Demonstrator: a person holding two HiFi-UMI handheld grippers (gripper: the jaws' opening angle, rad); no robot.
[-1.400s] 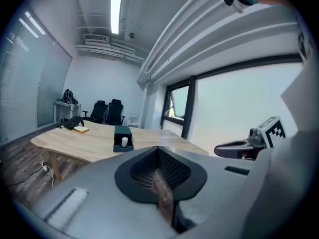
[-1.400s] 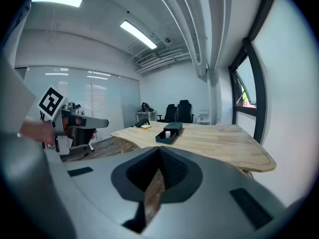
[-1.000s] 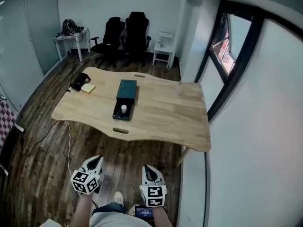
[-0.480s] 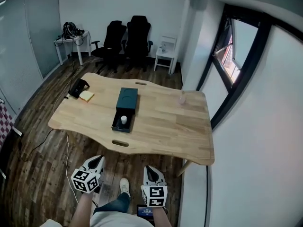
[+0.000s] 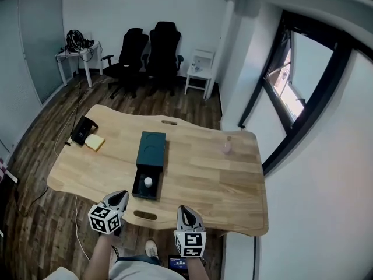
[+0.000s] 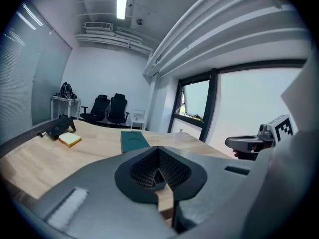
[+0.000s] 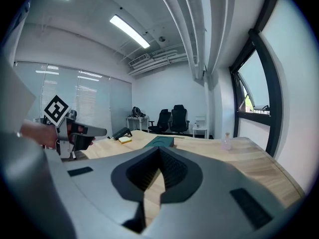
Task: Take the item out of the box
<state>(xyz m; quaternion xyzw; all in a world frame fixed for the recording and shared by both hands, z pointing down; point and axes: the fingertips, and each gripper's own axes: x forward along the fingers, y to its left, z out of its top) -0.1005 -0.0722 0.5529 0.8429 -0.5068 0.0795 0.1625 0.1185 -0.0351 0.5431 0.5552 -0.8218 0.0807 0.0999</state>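
A dark teal box (image 5: 150, 158) lies in the middle of the wooden table (image 5: 204, 179), its drawer pulled out toward me. A small white item (image 5: 148, 182) sits in the open drawer. Both grippers hang at the table's near edge, short of the box. My left gripper (image 5: 120, 196) is left of the drawer's front, shut and empty (image 6: 158, 176). To the right, also shut with nothing in it, is my right gripper (image 5: 183, 210), seen head-on in its own view (image 7: 159, 176). The box's lid (image 6: 133, 141) shows ahead in the left gripper view, and the box (image 7: 160, 142) in the right gripper view.
A pink bottle (image 5: 227, 147) stands at the table's far right. A yellow pad (image 5: 95, 142) and a black device (image 5: 81, 130) lie at the far left. Two black chairs (image 5: 148, 51) stand behind the table. A wall with a window (image 5: 291, 80) runs along the right.
The head view has come closer to the table, so the box and table sit lower and larger. Both grippers stay shut and now reach the table's near edge.
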